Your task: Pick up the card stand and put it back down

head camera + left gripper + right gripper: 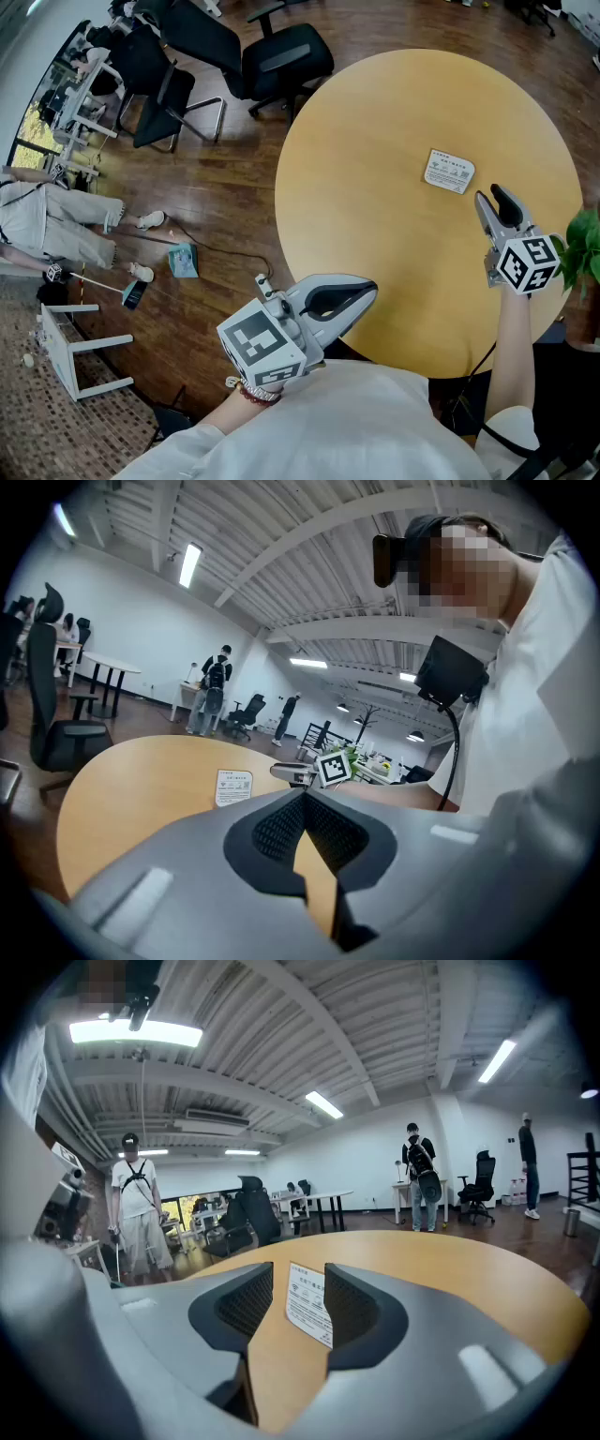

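My right tongs [491,197] are wide, with a clear gap between the two jaws. They hold nothing. The card stand [449,172] sits just past their tips, near them but not touching. When I look along the jaws in the right gripper view, I see the white card in the gap, a little beyond the dark pads. It has small print on it that I cannot read.

The card stand rests on the round yellow table [375,169], on the right part of the top.

My left tongs [370,289] are pinched together at the tips, and nothing is between them. They hang over the near edge of the table, well apart from the card stand. From the left gripper view I can see the card across the table, with the right tongs beside it.

Black chairs [281,56] stand on the wood floor [216,187] past the table. Some green leaves [581,248] poke in by my right arm.
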`<state>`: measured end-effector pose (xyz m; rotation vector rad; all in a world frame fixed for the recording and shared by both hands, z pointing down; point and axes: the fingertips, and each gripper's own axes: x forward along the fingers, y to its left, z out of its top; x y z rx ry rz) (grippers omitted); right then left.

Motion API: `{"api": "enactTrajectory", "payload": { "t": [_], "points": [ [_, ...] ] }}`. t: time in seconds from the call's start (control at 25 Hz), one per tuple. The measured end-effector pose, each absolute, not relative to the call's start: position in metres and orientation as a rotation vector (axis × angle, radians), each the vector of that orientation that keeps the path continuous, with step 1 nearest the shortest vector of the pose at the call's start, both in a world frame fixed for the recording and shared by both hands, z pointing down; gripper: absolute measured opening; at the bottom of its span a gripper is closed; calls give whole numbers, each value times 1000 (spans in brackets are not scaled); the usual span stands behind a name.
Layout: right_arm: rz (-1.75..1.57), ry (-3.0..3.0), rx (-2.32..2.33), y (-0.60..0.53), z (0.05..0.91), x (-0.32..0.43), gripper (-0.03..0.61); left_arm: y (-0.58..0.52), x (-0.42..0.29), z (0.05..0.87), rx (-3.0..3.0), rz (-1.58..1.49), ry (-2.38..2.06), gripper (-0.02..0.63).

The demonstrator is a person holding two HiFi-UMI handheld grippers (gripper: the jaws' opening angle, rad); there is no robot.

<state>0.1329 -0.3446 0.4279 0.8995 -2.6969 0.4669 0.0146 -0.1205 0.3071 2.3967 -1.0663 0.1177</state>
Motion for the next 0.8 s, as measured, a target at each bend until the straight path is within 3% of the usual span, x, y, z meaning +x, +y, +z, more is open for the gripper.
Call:
{"api": "enactTrajectory", "payload": {
  "t": [0.44, 0.72, 0.8],
  "points": [
    [301, -2676, 696, -440, 512, 99, 180, -170, 17, 360, 2298, 62, -992, -12],
    [353, -2743, 521, -425, 521, 71, 32, -182, -9, 370, 2225, 42, -1097, -11],
    [363, -2762, 536, -417, 520, 69, 22, -186, -12, 376, 2234, 42, -1097, -11]
  ]
}}
